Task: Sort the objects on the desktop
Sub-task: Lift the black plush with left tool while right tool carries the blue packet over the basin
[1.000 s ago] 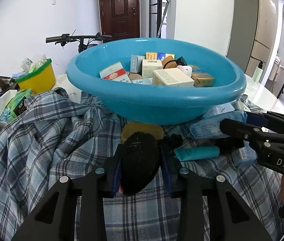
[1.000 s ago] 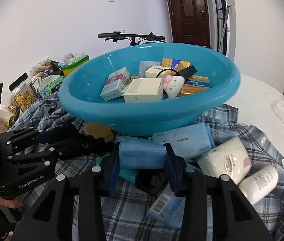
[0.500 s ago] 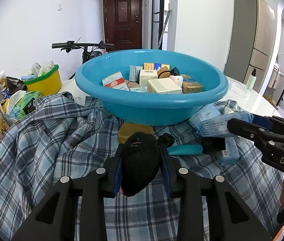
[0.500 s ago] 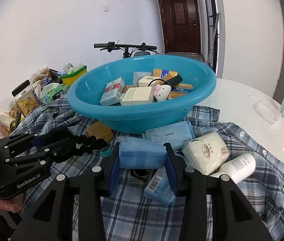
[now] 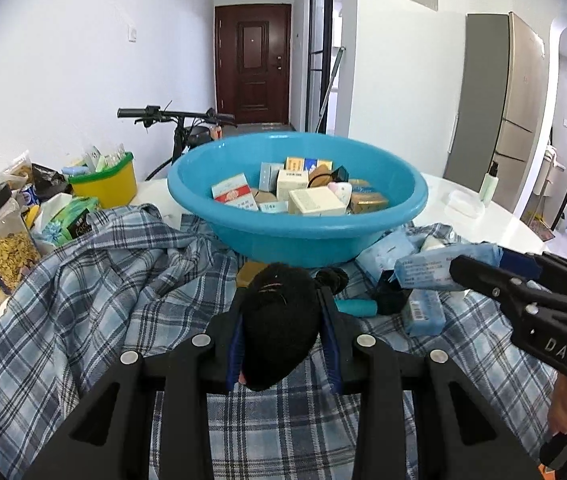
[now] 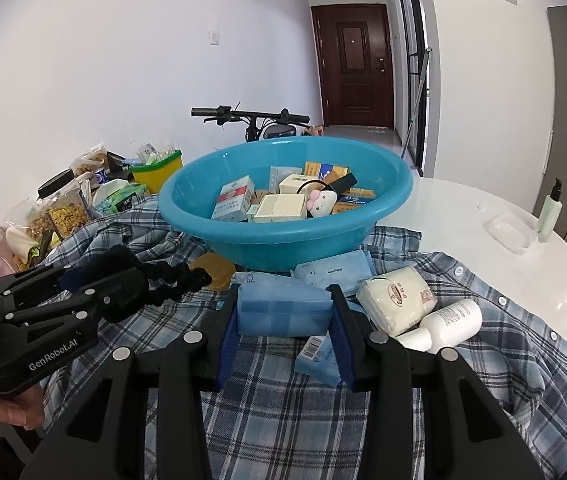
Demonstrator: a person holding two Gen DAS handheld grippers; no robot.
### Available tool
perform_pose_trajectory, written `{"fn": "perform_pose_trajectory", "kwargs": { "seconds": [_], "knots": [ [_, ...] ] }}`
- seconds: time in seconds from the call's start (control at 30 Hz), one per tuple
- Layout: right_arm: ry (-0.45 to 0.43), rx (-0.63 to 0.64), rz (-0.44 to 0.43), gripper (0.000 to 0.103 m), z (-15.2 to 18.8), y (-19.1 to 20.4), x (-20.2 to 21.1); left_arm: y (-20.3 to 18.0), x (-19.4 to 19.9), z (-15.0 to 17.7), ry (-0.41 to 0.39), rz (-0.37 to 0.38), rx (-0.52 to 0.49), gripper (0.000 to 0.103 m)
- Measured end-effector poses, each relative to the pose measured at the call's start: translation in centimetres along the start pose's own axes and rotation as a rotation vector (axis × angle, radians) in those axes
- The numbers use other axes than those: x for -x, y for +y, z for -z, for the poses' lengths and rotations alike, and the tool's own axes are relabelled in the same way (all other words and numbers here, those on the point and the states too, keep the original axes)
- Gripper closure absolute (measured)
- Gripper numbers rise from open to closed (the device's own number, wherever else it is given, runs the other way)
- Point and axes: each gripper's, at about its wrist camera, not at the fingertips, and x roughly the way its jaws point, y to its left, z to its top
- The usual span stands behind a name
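Note:
My left gripper point(image 5: 281, 293) is shut on a black fuzzy hair tie point(image 5: 279, 328), held above the plaid shirt point(image 5: 95, 300). In the right wrist view the same left gripper point(image 6: 123, 276) shows at the left, with the hair tie's bobbled end point(image 6: 171, 280) sticking out of it. My right gripper point(image 6: 284, 291) is shut on a light blue soft pack point(image 6: 283, 312), also lifted off the shirt. The blue basin point(image 5: 295, 236) stands just beyond both grippers and holds several small boxes. From the left wrist view the right gripper point(image 5: 459, 268) comes in from the right with its pack point(image 5: 423, 270).
On the shirt lie flat blue packets point(image 6: 335, 270), a small blue box point(image 6: 317, 360), a white roll pack point(image 6: 397, 300), a white bottle point(image 6: 447, 322), a teal tube point(image 5: 355, 306) and a yellow disc point(image 6: 213, 272). A yellow tub point(image 5: 103, 186) and snack jars point(image 5: 1, 240) crowd the left. A green pump bottle point(image 6: 547, 212) stands far right.
Both grippers have risen and drawn back from the basin, each carrying its object. The blue pack has come up off the items beneath it.

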Motion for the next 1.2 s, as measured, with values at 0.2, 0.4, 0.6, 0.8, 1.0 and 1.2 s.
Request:
{"fn": "perform_pose_trajectory", "kwargs": {
  "seconds": [0.2, 0.4, 0.6, 0.8, 1.0, 1.2],
  "knots": [
    [-0.014, -0.002, 0.007, 0.064, -0.2, 0.1, 0.6, -0.3, 0.7, -0.2, -0.015, 0.007, 0.0, 0.068],
    [-0.065, 0.01, 0.02, 0.064, -1.6, 0.4, 1.7, -0.5, 1.4, -1.3, -0.042, 0.006, -0.005, 0.068],
    [-0.133, 0.031, 0.034, 0.064, -3.8, 0.9, 3.2, -0.9, 3.0, -3.7, -0.109, -0.004, -0.027, 0.068],
    [-0.216, 0.047, 0.052, 0.064, -6.3, 1.5, 4.9, -1.4, 4.9, -7.1, -0.194, -0.013, -0.053, 0.068],
    [-0.289, 0.065, 0.071, 0.064, -8.3, 2.0, 7.4, -1.1, 7.4, -9.6, -0.272, -0.008, -0.039, 0.068],
    [-0.337, 0.063, 0.083, 0.064, -9.4, 2.1, 9.1, -1.2, 9.5, -10.7, -0.315, -0.005, -0.044, 0.068]
  ]
}}
